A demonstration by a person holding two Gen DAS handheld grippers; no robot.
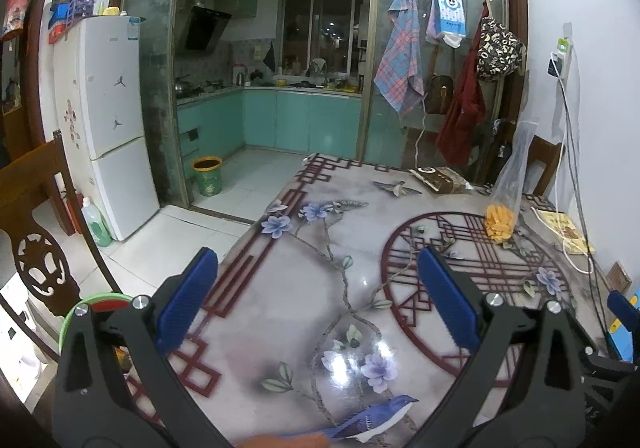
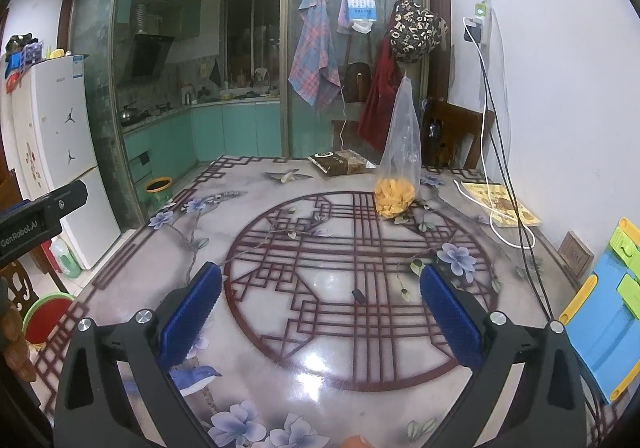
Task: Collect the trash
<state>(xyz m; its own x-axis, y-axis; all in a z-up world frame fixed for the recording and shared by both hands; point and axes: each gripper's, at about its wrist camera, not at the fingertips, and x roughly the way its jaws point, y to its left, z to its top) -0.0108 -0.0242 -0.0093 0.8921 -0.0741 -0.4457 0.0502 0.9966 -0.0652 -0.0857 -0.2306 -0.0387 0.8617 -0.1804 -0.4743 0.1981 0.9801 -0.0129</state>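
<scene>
A glossy floral bench (image 2: pixel 320 328) faces a teal kitchen. Both tongs, left (image 1: pixel 318 300) and right (image 2: pixel 320 312), gape wide, empty. Only the right view shows a small dark scrap (image 2: pixel 358 295) at centre.

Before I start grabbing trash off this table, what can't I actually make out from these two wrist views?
- Small dark object on the table, right wrist view: too small to identify.
- Bin beside the table, left wrist view: inside hidden by the left gripper.
- Brown packet at the far edge: label too small to read.
- Near table edge: cut off in both views.
</scene>
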